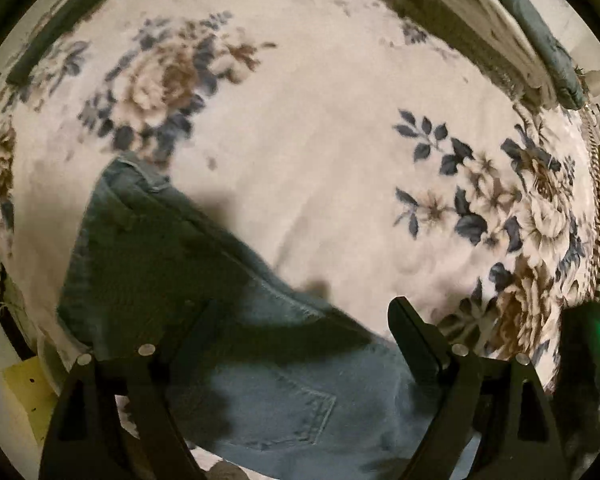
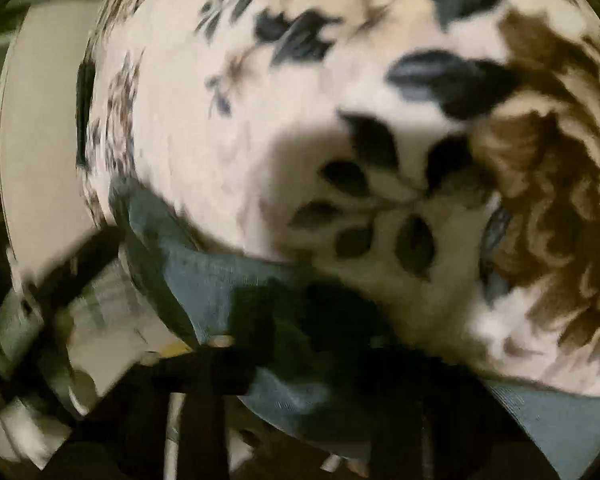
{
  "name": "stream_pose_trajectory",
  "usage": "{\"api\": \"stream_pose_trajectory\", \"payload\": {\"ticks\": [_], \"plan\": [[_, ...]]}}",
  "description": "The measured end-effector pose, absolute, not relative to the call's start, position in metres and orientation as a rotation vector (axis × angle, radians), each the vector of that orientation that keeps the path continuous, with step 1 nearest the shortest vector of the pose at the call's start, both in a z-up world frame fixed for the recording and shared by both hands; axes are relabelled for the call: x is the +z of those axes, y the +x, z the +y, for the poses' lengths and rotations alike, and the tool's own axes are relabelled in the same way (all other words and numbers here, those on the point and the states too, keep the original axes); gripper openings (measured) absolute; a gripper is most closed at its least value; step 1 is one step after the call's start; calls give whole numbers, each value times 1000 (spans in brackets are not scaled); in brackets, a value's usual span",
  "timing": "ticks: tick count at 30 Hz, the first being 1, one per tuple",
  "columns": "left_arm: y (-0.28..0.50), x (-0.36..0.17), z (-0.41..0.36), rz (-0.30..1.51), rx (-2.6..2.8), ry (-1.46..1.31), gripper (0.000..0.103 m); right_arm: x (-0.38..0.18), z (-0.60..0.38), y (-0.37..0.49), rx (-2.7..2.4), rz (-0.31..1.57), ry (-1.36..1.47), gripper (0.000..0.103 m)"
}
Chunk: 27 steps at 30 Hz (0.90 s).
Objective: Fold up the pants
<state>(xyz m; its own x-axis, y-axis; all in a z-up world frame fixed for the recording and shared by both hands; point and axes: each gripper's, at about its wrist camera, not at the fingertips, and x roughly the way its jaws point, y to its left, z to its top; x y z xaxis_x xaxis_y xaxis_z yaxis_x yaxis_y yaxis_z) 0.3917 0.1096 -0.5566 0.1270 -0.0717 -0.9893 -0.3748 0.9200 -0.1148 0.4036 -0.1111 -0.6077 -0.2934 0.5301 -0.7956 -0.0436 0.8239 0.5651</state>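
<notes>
Blue denim pants [image 1: 160,248] lie folded on a floral blanket [image 1: 320,152], with a back pocket [image 1: 300,412] facing up near the bottom of the left wrist view. My left gripper [image 1: 304,324] hangs above them pointing down, open wide, with nothing between its fingers. The right wrist view is heavily blurred. There my right gripper [image 2: 300,312] shows as dark fingers drawn together on an edge of the pants [image 2: 220,288], low over the blanket [image 2: 204,128]. The pads themselves are hidden in blur and shadow.
A white folded item [image 1: 488,20] and a grey-blue cloth [image 1: 540,28] lie at the blanket's far right. A dark strip [image 1: 64,24] lies at the far left. The bed edge [image 1: 596,208] runs down the right side. A yellow object [image 1: 24,392] sits off the bed at lower left.
</notes>
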Motion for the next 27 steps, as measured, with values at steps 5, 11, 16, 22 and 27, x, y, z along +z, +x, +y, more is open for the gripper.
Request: {"api": "stream_pose_trajectory", "payload": {"ticks": [5,11,16,22,27], "plan": [[392,-578,100,1517,209,-326,87,-587,-116,372,729,1858,380,14],[376,-596,113,1570,224,-333,88,-603,-128,391,698,1875,464,21],[370,-600,119,1576,223,-353,89,-639,-133,416,635,1915,615,38],[369,-598,123,1572,234,-381,89,-656,-117,411,708,1985,631,19],[366,-583,133,1520,241,-470,89,-602,-139,431,630,1758,687,15]]}}
